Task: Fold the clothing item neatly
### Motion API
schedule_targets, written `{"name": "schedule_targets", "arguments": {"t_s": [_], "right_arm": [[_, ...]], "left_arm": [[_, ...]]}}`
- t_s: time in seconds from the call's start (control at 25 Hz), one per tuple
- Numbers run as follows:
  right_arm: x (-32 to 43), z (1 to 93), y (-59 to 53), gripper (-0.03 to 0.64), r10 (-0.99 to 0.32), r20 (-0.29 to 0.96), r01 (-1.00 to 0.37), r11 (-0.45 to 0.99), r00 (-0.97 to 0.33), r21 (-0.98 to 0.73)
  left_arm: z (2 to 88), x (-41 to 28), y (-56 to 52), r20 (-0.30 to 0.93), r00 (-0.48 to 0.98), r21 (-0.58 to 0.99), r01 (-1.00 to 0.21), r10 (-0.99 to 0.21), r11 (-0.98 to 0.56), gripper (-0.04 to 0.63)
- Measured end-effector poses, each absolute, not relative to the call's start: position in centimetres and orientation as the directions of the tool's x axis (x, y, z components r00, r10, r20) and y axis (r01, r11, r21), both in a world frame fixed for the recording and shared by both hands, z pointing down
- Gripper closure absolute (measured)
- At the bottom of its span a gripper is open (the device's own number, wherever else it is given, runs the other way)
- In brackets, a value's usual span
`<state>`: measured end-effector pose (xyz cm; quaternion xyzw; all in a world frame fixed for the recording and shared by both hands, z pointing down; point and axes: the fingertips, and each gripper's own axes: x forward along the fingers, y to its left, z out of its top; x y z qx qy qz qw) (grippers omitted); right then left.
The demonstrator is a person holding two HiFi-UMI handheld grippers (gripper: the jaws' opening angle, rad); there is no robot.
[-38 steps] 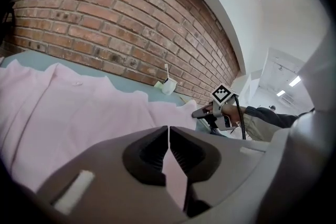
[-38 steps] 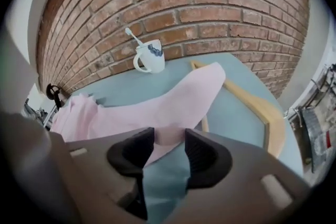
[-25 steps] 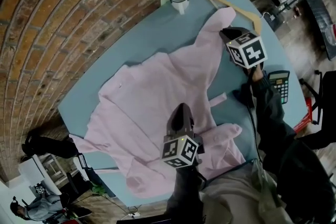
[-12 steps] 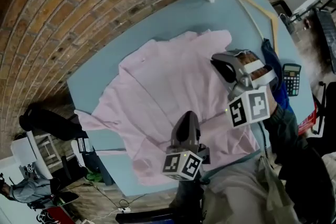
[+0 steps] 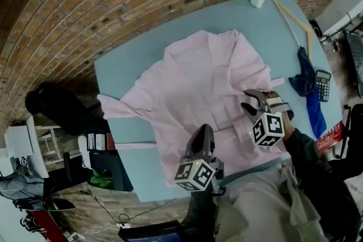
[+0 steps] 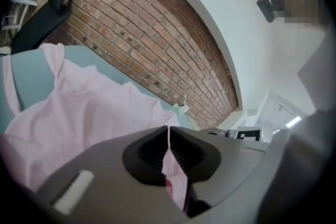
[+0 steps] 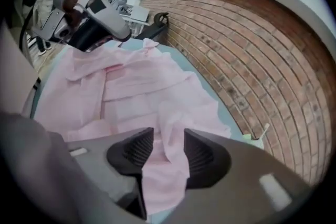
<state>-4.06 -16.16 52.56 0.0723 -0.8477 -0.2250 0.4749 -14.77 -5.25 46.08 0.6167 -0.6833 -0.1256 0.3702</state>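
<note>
Between the closed fingers of the left gripper (image 6: 168,136): pinched edge of the shirt (image 5: 193,82), which lies spread just ahead. Jaws of the right gripper (image 7: 164,147) have just been opening, cloth loose between them. Judgement: lift right clear before left draws the fold over.

The left gripper (image 6: 168,136) has its jaws pressed together, with a thin fold of the pink shirt (image 6: 94,107) pinched between the ribbed pads (image 6: 149,152). Beyond the jaws the rest of the shirt lies rumpled across a blue-grey table (image 6: 31,81). A small white mug (image 6: 182,108) stands near the table's far edge. A brick wall (image 6: 131,34) runs behind the table, and a black chair-like shape (image 6: 47,10) shows at the upper left.
</note>
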Motion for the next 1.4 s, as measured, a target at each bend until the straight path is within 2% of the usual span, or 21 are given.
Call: {"name": "schedule_targets", "arguments": {"t_s": [0.12, 0.16, 0.2, 0.24, 0.36, 0.48, 0.72, 0.8, 0.92, 1.04, 1.12, 1.16, 1.2, 1.24, 1.4], "right_arm": [[-3.3, 50.7, -16.8, 0.477, -0.403, 0.698, -0.057, 0.885, -0.592, 0.462], [-3.1, 49.5, -16.9, 0.522, -0.411, 0.679, -0.106, 0.890, -0.609, 0.444], [-3.2, 48.2, -16.6, 0.602, -0.394, 0.661, -0.152, 0.907, -0.639, 0.393], [-3.9, 47.0, -15.8, 0.617, -0.351, 0.643, -0.191, 0.933, -0.681, 0.307], [-6.8, 44.3, -12.2, 0.617, -0.224, 0.579, -0.248, 0.968, -0.784, 0.038], [-9.5, 43.9, -8.3, 0.617, -0.192, 0.543, -0.257, 0.965, -0.817, -0.046], [-16.6, 46.4, -1.7, 0.616, -0.096, 0.543, -0.176, 0.980, -0.834, -0.096], [-18.0, 46.0, -0.5, 0.617, -0.096, 0.524, -0.161, 0.984, -0.846, -0.080], [-18.6, 46.1, 0.3, 0.617, -0.093, 0.533, -0.161, 0.983, -0.841, -0.082], [-18.5, 47.2, 0.0, 0.617, -0.096, 0.568, -0.182, 0.979, -0.817, -0.096], [-18.6, 47.9, -0.3, 0.616, -0.099, 0.589, -0.199, 0.974, -0.802, -0.107], [-18.8, 48.1, -0.5, 0.617, -0.100, 0.598, -0.205, 0.973, -0.795, -0.110], [-19.0, 48.3, -0.6, 0.617, -0.102, 0.606, -0.208, 0.972, -0.789, -0.108], [-19.4, 48.4, -0.8, 0.617, -0.103, 0.612, -0.209, 0.972, -0.784, -0.104], [-21.2, 48.3, -1.3, 0.616, -0.098, 0.618, -0.198, 0.976, -0.780, -0.096]], "left_arm": [[46.3, -15.7, -3.6, 0.350, 0.031, 0.637, -0.740, -0.936, 0.214, 0.575], [46.5, -16.1, -3.0, 0.356, 0.033, 0.640, -0.737, -0.934, 0.218, 0.575], [46.6, -16.9, -2.2, 0.369, 0.026, 0.635, -0.737, -0.929, 0.232, 0.577], [46.8, -18.1, -1.0, 0.389, 0.005, 0.621, -0.740, -0.921, 0.258, 0.577], [47.8, -22.7, 2.6, 0.459, -0.086, 0.551, -0.753, -0.884, 0.359, 0.588], [48.9, -25.8, 5.0, 0.505, -0.142, 0.494, -0.761, -0.851, 0.420, 0.588], [51.7, -33.4, 7.0, 0.574, -0.208, 0.430, -0.746, -0.792, 0.508, 0.580], [52.3, -37.4, 7.2, 0.586, -0.244, 0.398, -0.744, -0.773, 0.537, 0.533], [52.8, -44.6, 7.6, 0.592, -0.310, 0.359, -0.725, -0.744, 0.588, 0.502], [54.2, -51.0, 7.7, 0.585, -0.342, 0.410, -0.658, -0.735, 0.632, 0.474], [55.5, -53.4, 7.3, 0.587, -0.308, 0.499, -0.589, -0.748, 0.635, 0.472], [56.2, -54.0, 6.9, 0.593, -0.290, 0.531, -0.561, -0.751, 0.636, 0.450], [56.9, -54.6, 6.5, 0.603, -0.283, 0.539, -0.545, -0.746, 0.642, 0.404], [57.4, -55.3, 6.2, 0.616, -0.290, 0.526, -0.540, -0.732, 0.657, 0.387], [58.6, -58.3, 5.6, 0.634, -0.368, 0.510, -0.462, -0.680, 0.726, 0.348]]}}
